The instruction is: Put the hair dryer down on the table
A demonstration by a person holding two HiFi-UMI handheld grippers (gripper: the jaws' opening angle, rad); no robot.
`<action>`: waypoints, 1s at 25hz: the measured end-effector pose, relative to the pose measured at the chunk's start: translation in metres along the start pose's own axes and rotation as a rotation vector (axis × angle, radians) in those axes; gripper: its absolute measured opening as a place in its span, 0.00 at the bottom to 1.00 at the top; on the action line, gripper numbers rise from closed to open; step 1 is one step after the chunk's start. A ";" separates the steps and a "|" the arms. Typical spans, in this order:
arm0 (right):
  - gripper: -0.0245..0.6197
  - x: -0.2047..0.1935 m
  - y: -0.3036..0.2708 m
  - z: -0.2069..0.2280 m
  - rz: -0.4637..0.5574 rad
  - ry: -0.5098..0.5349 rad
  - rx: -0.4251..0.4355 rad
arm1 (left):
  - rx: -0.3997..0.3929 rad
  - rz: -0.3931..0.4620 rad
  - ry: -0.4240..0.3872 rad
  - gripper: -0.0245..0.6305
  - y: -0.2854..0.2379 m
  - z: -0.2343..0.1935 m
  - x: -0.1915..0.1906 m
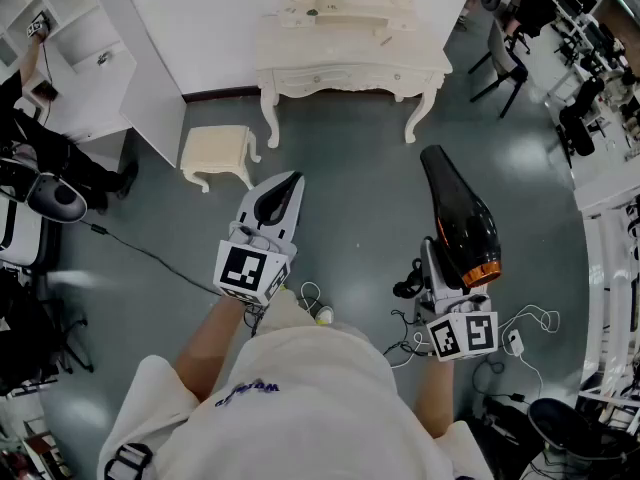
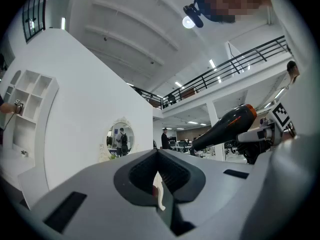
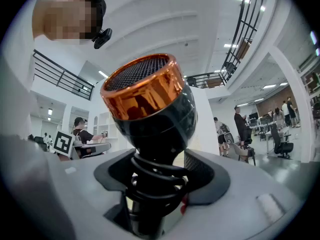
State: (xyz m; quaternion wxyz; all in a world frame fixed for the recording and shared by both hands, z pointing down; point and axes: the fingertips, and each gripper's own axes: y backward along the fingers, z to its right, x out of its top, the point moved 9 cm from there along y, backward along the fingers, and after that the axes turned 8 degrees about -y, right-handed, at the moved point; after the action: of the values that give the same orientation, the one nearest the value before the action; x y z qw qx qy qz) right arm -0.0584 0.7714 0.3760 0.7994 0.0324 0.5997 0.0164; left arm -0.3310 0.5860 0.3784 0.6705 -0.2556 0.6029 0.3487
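Note:
A black hair dryer [image 1: 458,218] with a copper-coloured rear ring is held over the grey floor, nozzle pointing away from me. My right gripper [image 1: 441,276] is shut on its handle. In the right gripper view the dryer [image 3: 150,99] rises from between the jaws, with black cord coiled round the handle [image 3: 154,176]. My left gripper [image 1: 283,190] hangs level with it to the left, shut and empty; its jaws meet in the left gripper view [image 2: 158,153], where the dryer [image 2: 225,126] shows at the right. The white dressing table [image 1: 350,60] stands ahead.
A cream stool [image 1: 216,154] sits left of the table's legs. White shelving [image 1: 70,38] fills the left wall, with a person [image 1: 45,158] beside it. Black chairs [image 1: 505,53] and desks stand at the right. Cables [image 1: 520,340] lie on the floor near my feet.

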 end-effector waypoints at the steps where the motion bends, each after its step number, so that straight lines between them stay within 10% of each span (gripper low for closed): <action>1: 0.53 0.000 0.000 0.001 0.000 -0.005 -0.004 | 0.011 0.004 0.006 0.05 0.002 0.000 0.001; 25: 0.52 -0.009 -0.002 -0.003 0.000 0.091 0.025 | 0.042 -0.007 0.038 0.05 0.041 -0.002 -0.014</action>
State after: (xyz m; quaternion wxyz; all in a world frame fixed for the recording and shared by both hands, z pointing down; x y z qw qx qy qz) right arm -0.0636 0.7688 0.3839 0.7708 0.0414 0.6356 0.0103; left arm -0.3646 0.6077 0.3949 0.6653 -0.2502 0.6218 0.3288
